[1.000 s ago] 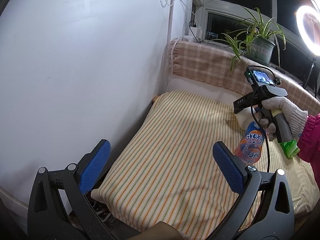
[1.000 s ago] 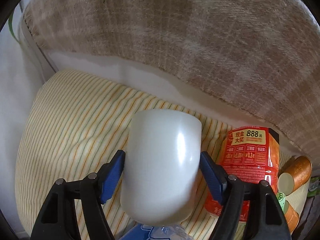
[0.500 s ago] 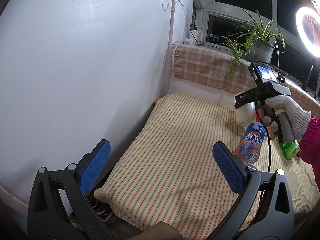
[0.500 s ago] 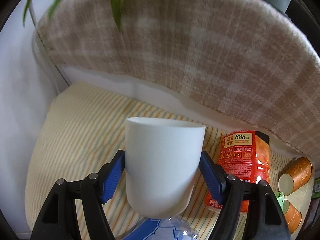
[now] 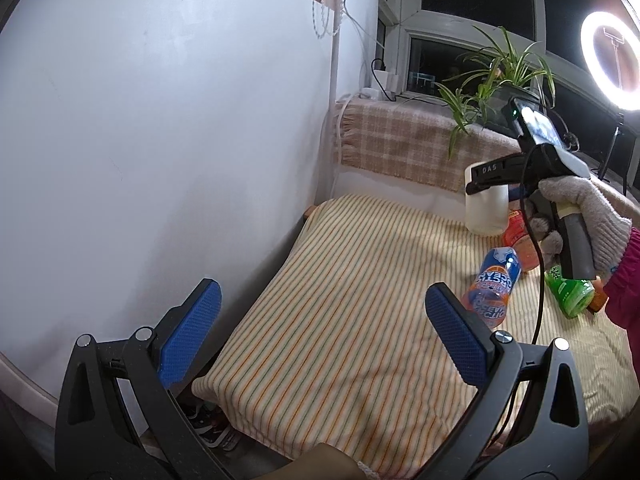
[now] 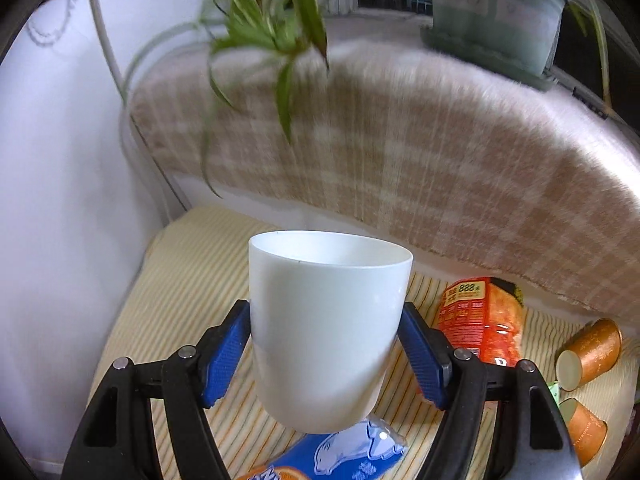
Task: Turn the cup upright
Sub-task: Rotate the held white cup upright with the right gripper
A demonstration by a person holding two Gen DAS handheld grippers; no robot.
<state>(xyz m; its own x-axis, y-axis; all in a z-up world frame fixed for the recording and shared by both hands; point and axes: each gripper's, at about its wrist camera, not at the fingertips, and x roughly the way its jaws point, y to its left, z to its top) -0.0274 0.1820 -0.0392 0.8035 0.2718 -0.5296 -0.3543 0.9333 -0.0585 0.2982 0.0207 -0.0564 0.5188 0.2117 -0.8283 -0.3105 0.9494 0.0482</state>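
The white cup (image 6: 326, 332) is sitting mouth-up between the jaws of the right gripper (image 6: 324, 350), its rim level and its base hanging clear above the striped surface (image 5: 340, 320). The jaws are standing closed to the cup's width, both blue pads (image 6: 226, 354) pressing against its sides at about mid-height. In the left wrist view the cup (image 5: 486, 210) is showing pale and upright, with the gripper's black body crossing its upper part and a gloved hand (image 5: 580, 208) gripping the handle behind it.

Directly below the cup, a blue-and-orange bottle (image 6: 344, 454) is lying on its side on the surface. Just to the right of the cup a red-labelled bottle (image 6: 480, 320) is lying, and further right of the cup two orange paper cups (image 6: 588, 354) are lying tipped over. Behind the cup a checked blanket (image 6: 420, 152) is draping over the ledge, with a potted plant (image 6: 496, 12) standing on it.

Well apart from the cup, the left gripper (image 5: 320, 338) is hovering over the near edge of the surface, its jaws standing wide open and gripping nothing.
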